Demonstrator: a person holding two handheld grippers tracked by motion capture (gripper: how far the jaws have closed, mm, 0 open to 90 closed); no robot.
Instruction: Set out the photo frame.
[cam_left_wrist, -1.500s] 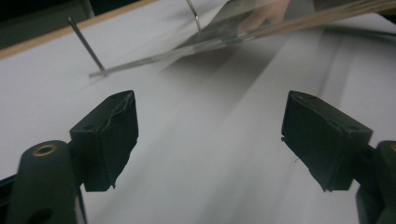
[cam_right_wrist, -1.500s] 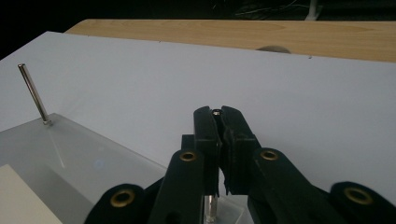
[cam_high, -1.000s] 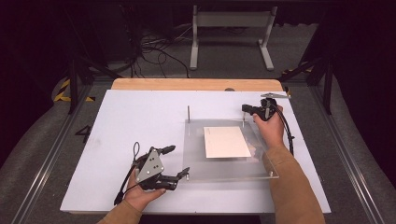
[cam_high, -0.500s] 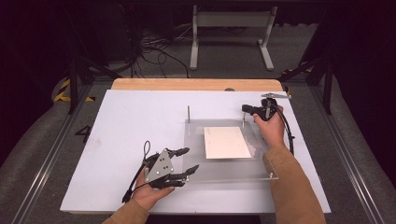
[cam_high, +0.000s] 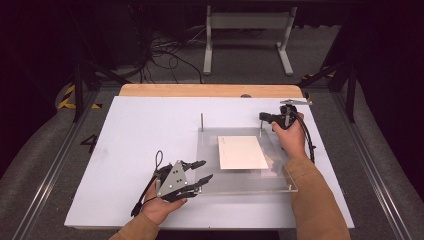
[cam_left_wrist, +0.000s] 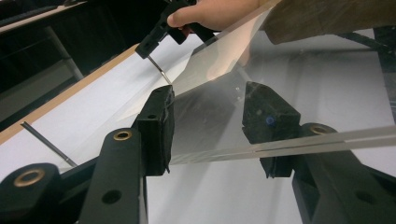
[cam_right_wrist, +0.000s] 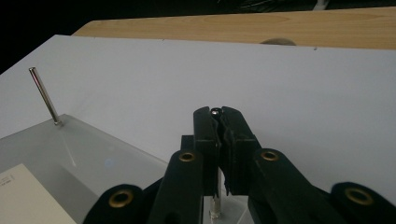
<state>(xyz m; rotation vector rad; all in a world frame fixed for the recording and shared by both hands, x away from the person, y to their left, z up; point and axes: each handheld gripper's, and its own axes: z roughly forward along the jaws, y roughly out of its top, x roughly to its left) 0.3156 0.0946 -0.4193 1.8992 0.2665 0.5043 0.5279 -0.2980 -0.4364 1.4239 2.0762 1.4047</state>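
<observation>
A clear acrylic plate (cam_high: 240, 181) lies on the white board with a white card (cam_high: 242, 152) on it. A thin metal pin (cam_high: 202, 121) stands at its far left corner. My right gripper (cam_high: 263, 117) is shut on a second pin at the far right corner; the pin's top (cam_right_wrist: 215, 111) shows between the closed pads. My left gripper (cam_high: 202, 170) is at the plate's near left corner. Its jaws have just been closing and stand part open. The plate (cam_left_wrist: 224, 107) reaches between them, apart from the pads (cam_left_wrist: 159, 130).
The white board (cam_high: 140, 130) has bare room left of the plate. A wooden strip (cam_high: 210, 90) runs along the far edge. Beyond it, on the dark floor, are a metal stand (cam_high: 245, 20) and loose cables (cam_high: 165, 50).
My left gripper has slid right to the plate's near left corner and its jaws have narrowed around that corner. The right hand and its gripper have not moved.
</observation>
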